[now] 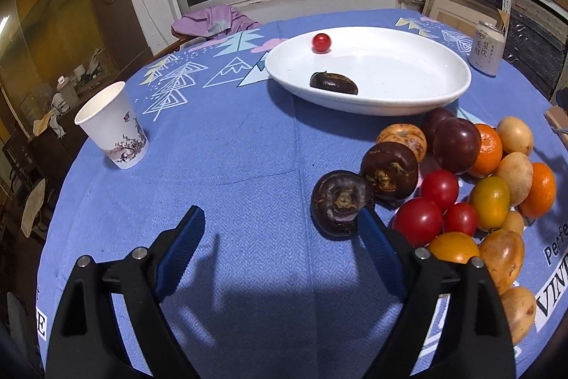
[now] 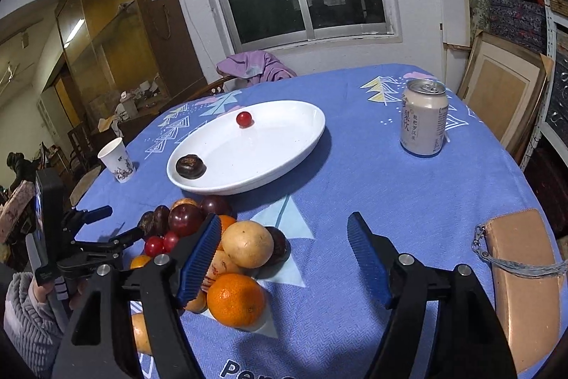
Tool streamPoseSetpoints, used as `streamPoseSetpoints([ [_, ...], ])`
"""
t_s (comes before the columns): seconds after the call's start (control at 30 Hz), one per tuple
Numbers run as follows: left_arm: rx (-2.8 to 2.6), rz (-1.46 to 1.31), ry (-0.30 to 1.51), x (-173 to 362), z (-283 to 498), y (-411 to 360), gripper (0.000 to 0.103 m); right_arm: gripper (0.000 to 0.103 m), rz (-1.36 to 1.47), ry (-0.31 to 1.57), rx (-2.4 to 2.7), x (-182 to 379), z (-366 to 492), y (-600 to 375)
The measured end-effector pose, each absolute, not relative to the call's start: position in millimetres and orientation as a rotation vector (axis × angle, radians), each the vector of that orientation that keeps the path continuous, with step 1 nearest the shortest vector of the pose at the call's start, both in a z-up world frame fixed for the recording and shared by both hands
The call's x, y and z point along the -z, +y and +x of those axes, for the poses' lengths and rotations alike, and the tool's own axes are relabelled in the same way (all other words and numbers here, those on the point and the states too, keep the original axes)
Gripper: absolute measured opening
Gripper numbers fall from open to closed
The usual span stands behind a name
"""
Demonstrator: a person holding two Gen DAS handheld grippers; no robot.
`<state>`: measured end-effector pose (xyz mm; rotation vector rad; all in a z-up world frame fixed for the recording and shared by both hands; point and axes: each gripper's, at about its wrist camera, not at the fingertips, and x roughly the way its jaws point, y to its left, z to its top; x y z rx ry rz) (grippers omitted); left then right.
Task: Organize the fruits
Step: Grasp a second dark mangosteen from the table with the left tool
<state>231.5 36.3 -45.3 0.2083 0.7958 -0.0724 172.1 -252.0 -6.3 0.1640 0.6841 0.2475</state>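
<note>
A white oval plate [image 1: 408, 98] [image 2: 305, 137] holds a small red tomato [image 1: 321, 42] [image 2: 244, 119] and a dark chestnut-like fruit [image 1: 333, 83] [image 2: 190, 166]. A pile of fruit lies on the blue cloth: dark water chestnuts [image 1: 340, 203], red tomatoes [image 1: 417, 221], plums [image 1: 456, 144], oranges [image 2: 236, 299] and yellow-brown fruits [image 2: 247, 244]. My left gripper [image 1: 280, 226] is open and empty; its right finger touches the nearest dark fruit. My right gripper [image 2: 284, 235] is open and empty, its left finger against the pile.
A paper cup [image 1: 113, 130] [image 2: 117, 159] stands at the left. A drink can [image 1: 485, 48] [image 2: 423, 118] stands right of the plate. A tan wallet with a strap [image 2: 522, 279] lies at the right edge. A chair with purple cloth [image 2: 254, 66] stands behind the table.
</note>
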Motion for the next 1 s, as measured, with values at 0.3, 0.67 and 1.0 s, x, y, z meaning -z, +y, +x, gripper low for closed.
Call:
streamPoseSetpoints([
  [0.3, 0.151, 0.205, 0.809, 51, 237, 27, 0.086, 0.076, 0.162, 0.691, -0.248, 6, 170, -251],
  [0.67, 0.103, 0.149, 0.837, 53, 257, 42, 0.087, 0.077, 0.156, 0.712, -0.240, 13, 173, -250],
  [1.0, 0.059, 0.131, 0.879, 59, 267, 57, 0.073, 0.077, 0.157, 0.715, -0.247, 14, 173, -249],
])
